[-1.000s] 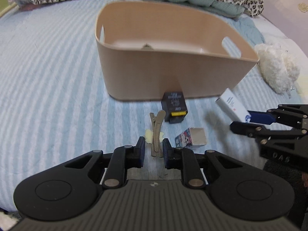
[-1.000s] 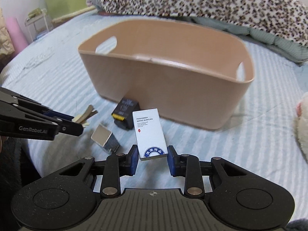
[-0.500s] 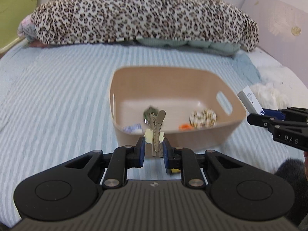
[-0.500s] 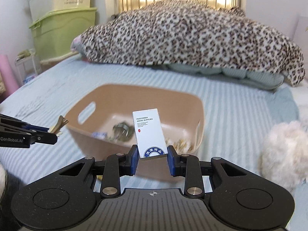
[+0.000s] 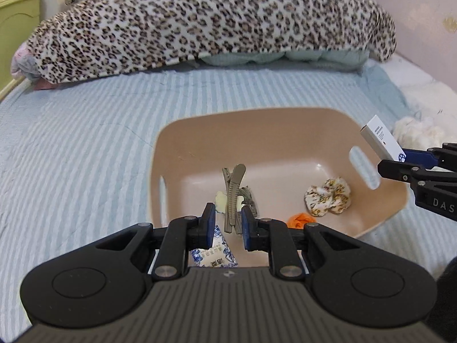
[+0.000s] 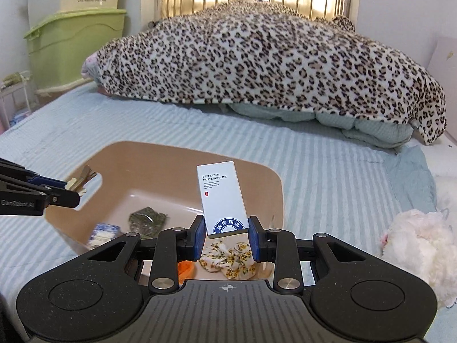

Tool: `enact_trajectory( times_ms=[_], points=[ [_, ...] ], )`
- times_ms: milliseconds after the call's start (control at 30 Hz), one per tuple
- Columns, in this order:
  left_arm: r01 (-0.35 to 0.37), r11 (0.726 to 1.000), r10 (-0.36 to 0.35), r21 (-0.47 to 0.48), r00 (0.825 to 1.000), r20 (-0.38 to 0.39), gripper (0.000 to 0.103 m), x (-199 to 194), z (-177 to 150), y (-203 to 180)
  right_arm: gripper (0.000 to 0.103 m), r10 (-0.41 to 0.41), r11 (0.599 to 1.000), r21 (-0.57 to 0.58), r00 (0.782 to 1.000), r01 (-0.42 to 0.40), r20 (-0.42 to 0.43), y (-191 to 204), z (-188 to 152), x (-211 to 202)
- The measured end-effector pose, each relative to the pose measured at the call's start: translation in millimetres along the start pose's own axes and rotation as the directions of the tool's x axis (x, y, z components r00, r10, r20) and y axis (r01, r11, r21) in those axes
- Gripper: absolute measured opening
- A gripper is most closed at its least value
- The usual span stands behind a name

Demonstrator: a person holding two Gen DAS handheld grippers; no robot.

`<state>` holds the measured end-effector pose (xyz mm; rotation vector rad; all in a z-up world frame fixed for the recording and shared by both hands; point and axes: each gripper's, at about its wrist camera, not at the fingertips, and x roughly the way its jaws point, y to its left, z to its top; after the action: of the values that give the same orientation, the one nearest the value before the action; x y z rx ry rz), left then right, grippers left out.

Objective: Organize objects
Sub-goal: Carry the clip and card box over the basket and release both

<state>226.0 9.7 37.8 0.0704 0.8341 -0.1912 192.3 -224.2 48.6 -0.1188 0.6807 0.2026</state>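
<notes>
Release is the step in hand, as I judge it: both grippers hang over the tan basket (image 5: 380, 214), the landmark for everything here. The left gripper (image 5: 227, 224) is clenched on a grey hair clip (image 5: 232, 197), which stands upright between its pads above the basket's near-left part. The right gripper (image 6: 227, 235) is clamped on the lower end of a white hotel-supplies box (image 6: 221, 197), tilted a little and held above the basket's right side. To do it well, lower each thing close to the basket floor before parting the fingers, so neither bounces out, and let the clip go clear of the things below; the two grippers are near each other, so dropping one at a time seems safer.

Counted inside the basket: one floral scrunchie (image 5: 328, 197), one orange piece (image 5: 298, 220), one blue-and-white packet (image 5: 214, 254), one dark greenish bundle (image 6: 147, 218). Held above it: one clip, one box. Beside the basket to the right lies one white fluffy toy (image 6: 414, 243). Behind the basket, one leopard-print blanket (image 6: 271, 57)
</notes>
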Motion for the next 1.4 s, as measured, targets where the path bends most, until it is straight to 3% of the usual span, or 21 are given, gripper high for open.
enact_trajectory(
  times_ms=[267, 500, 533, 567, 633, 700, 733, 933, 1100, 1200, 1267, 1400],
  points=[
    [-0.006, 1.000, 0.007, 0.007, 0.994, -0.109, 0.021, 50.6, -5.8, -9.0, 0.029, -0.022, 1.000, -0.002, 0.995, 0.022, -0.095, -2.3, -8.6, 43.5],
    [-0.001, 1.000, -0.002, -0.023, 0.986, -0.164, 0.022, 60.5, -11.4, -5.7, 0.030, -0.024, 1.000, -0.021, 0.987, 0.021, -0.159, 4.4, -18.9, 58.5],
    [-0.001, 1.000, -0.003, -0.025, 0.987, -0.158, 0.022, 57.5, -11.0, -4.9, 0.032, -0.028, 0.999, -0.020, 0.987, 0.025, -0.161, 4.7, -19.5, 58.8],
    [-0.001, 1.000, -0.003, -0.026, 0.990, -0.143, 0.023, 52.4, -10.6, -4.1, 0.041, -0.029, 1.000, -0.016, 0.987, 0.026, -0.161, 4.8, -20.5, 57.9],
    [0.006, 1.000, -0.008, -0.020, 0.993, -0.121, 0.034, 40.3, -8.7, -4.8, 0.045, -0.018, 1.000, 0.003, 0.990, 0.018, -0.141, 3.4, -20.5, 52.4],
    [-0.001, 1.000, 0.000, -0.016, 0.995, -0.096, 0.064, 26.1, -7.7, -4.4, 0.057, -0.023, 1.000, 0.012, 0.992, 0.025, -0.122, 3.4, -20.7, 44.4],
    [-0.008, 1.000, 0.007, -0.012, 0.997, -0.078, 0.067, 17.9, -7.7, -3.9, 0.062, -0.028, 0.999, 0.016, 0.994, 0.030, -0.110, 3.4, -21.2, 39.7],
    [-0.020, 1.000, 0.020, -0.002, 0.999, -0.045, 0.074, -19.4, -15.8, 1.2, 0.078, -0.022, 0.997, 0.069, 0.996, 0.028, -0.083, 2.2, -25.0, 12.4],
    [-0.029, 1.000, 0.028, -0.007, 0.999, -0.037, 0.077, -42.7, -36.5, 8.5, 0.081, -0.001, 0.995, 0.095, 0.996, 0.009, -0.084, 4.7, -34.3, -6.5],
    [-0.029, 1.000, 0.029, -0.010, 0.998, -0.047, 0.080, -48.7, -49.1, 13.5, 0.082, 0.008, 0.995, 0.098, 0.995, 0.002, -0.098, 8.9, -44.0, -15.9],
    [-0.033, 0.999, 0.032, -0.015, 0.998, -0.060, 0.080, -48.9, -58.6, 16.3, 0.093, 0.009, 0.995, 0.101, 0.994, 0.002, -0.110, 13.0, -52.9, -20.3],
    [-0.040, 0.999, 0.037, -0.027, 0.993, -0.108, 0.080, -41.7, -78.3, 21.3, 0.093, 0.019, 0.994, 0.110, 0.989, -0.003, -0.149, 22.7, -76.6, -20.1]
  ],
)
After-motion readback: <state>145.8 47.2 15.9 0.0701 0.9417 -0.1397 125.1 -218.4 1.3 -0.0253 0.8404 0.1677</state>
